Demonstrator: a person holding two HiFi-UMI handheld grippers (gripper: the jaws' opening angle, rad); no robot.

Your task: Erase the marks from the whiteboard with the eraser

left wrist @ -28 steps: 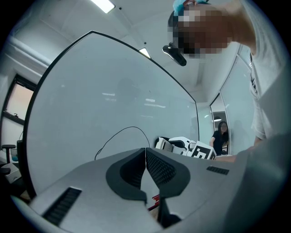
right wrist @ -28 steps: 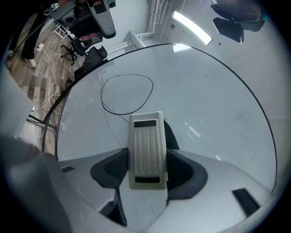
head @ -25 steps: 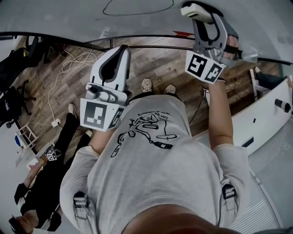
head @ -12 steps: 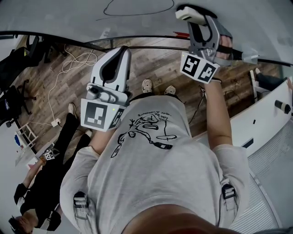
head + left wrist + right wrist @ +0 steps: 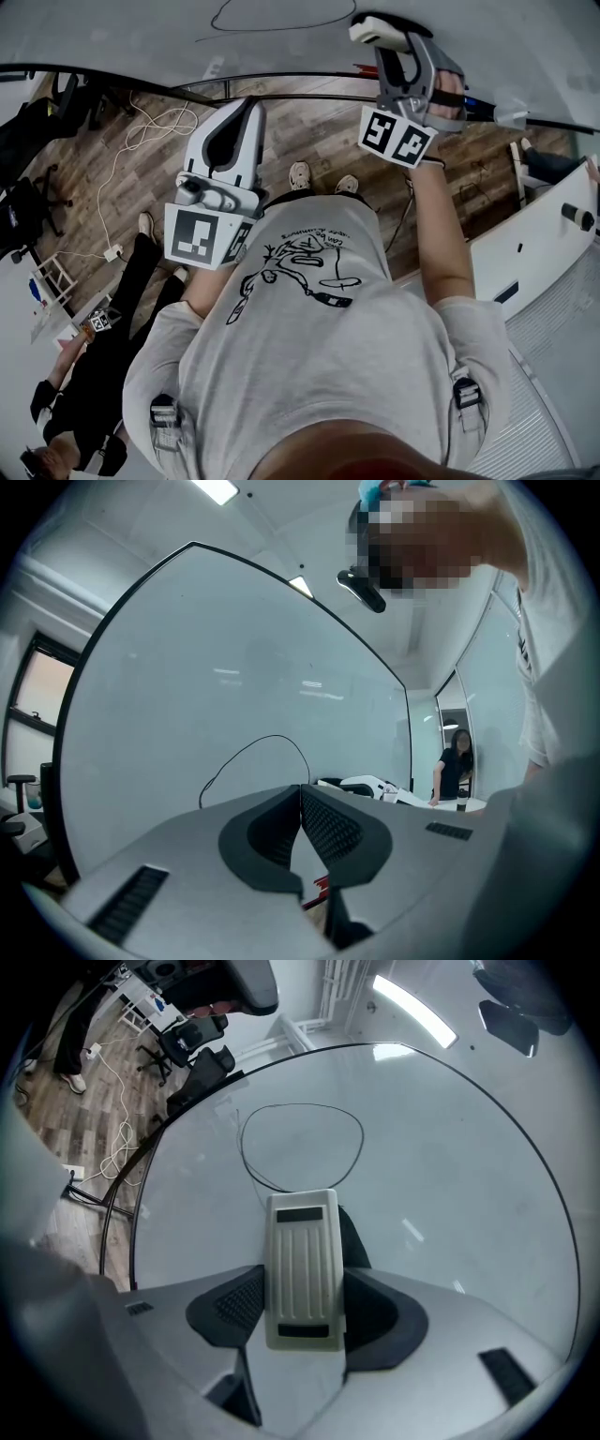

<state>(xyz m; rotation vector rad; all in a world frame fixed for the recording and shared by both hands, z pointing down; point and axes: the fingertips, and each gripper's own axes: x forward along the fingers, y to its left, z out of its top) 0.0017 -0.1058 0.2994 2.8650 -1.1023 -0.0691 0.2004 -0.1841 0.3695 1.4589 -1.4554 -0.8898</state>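
The whiteboard [image 5: 141,28] stands upright ahead of me, with a black looped line [image 5: 281,21] drawn on it; the same loop [image 5: 300,1143] shows in the right gripper view, and the line [image 5: 253,757] shows in the left gripper view. My right gripper [image 5: 394,42] is shut on the white ribbed eraser [image 5: 302,1269], held up near the board just right of and below the loop. The eraser [image 5: 380,31] points toward the board. My left gripper [image 5: 234,122] hangs lower, away from the board, its jaws closed together with nothing between them.
A marker tray [image 5: 281,80] with a red marker [image 5: 368,67] runs along the board's bottom edge. Cables [image 5: 141,131] lie on the wooden floor at left. A person in black [image 5: 103,356] crouches at lower left. A white counter [image 5: 544,234] stands at right.
My right gripper has carried the eraser leftward and slightly up, closer to the drawn loop. The left gripper has stayed where it was.
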